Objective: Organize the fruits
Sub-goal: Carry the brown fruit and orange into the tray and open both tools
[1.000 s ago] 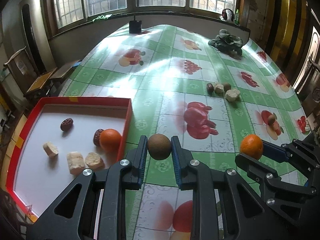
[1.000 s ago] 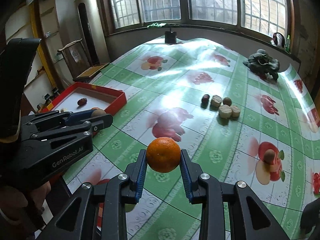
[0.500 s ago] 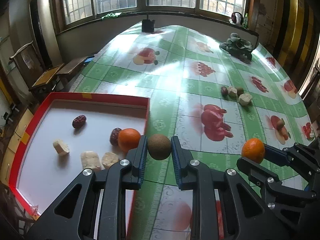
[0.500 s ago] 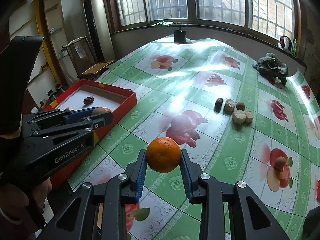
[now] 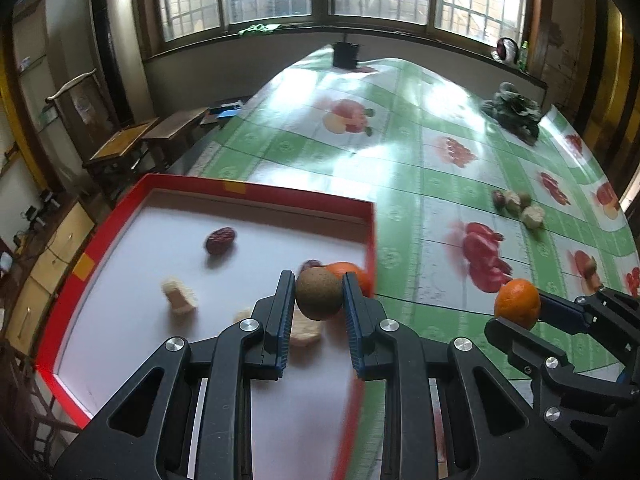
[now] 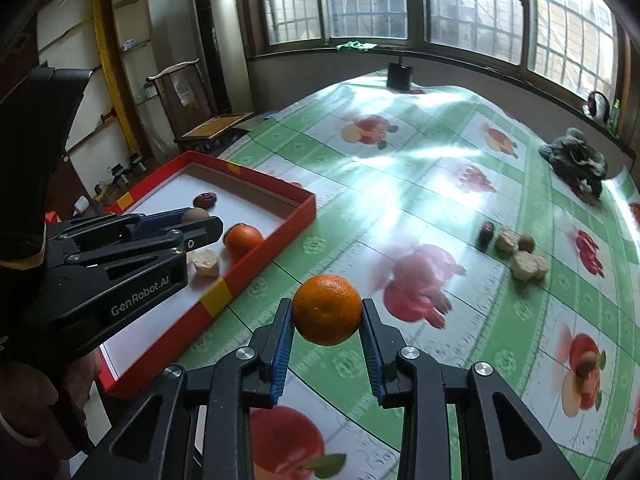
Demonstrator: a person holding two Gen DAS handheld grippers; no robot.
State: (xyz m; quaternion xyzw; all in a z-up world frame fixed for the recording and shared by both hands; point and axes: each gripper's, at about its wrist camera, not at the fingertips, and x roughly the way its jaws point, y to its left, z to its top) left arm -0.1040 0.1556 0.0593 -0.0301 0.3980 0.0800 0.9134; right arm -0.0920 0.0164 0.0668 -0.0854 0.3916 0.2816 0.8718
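Left gripper [image 5: 319,300]: pinching a round brown fruit [image 5: 319,294] between both blue-padded jaws, held above the near right part of the red tray [image 5: 256,193].
Right gripper [image 6: 327,316]: clamped on a held orange [image 6: 327,309], raised over the green fruit-print tablecloth [image 6: 420,184], outside the tray and to the right of its right wall.
Just past left jaws: a second orange [image 5: 349,273] lying in the tray against the right wall, a dark red date [image 5: 310,265] partly hidden behind the brown fruit.
Under and left of left jaws: pale cut pieces on the white tray floor, one chunk [image 5: 179,295] clear to the left, another [image 5: 304,330] partly covered by the left jaw.
Farther in tray: a lone date [image 5: 220,239] ahead and to the left, well apart from the rest.
Ahead and right of right jaws: a cluster on the cloth [image 6: 514,250] of a dark date, pale chunks and a small brown fruit, close together.
Near right of right jaws: one small brown fruit [image 6: 589,361] sitting on a printed apple.
Far end: a dark crumpled green heap [image 6: 576,160] near the table's right edge, a black box [image 6: 399,75] by the window.
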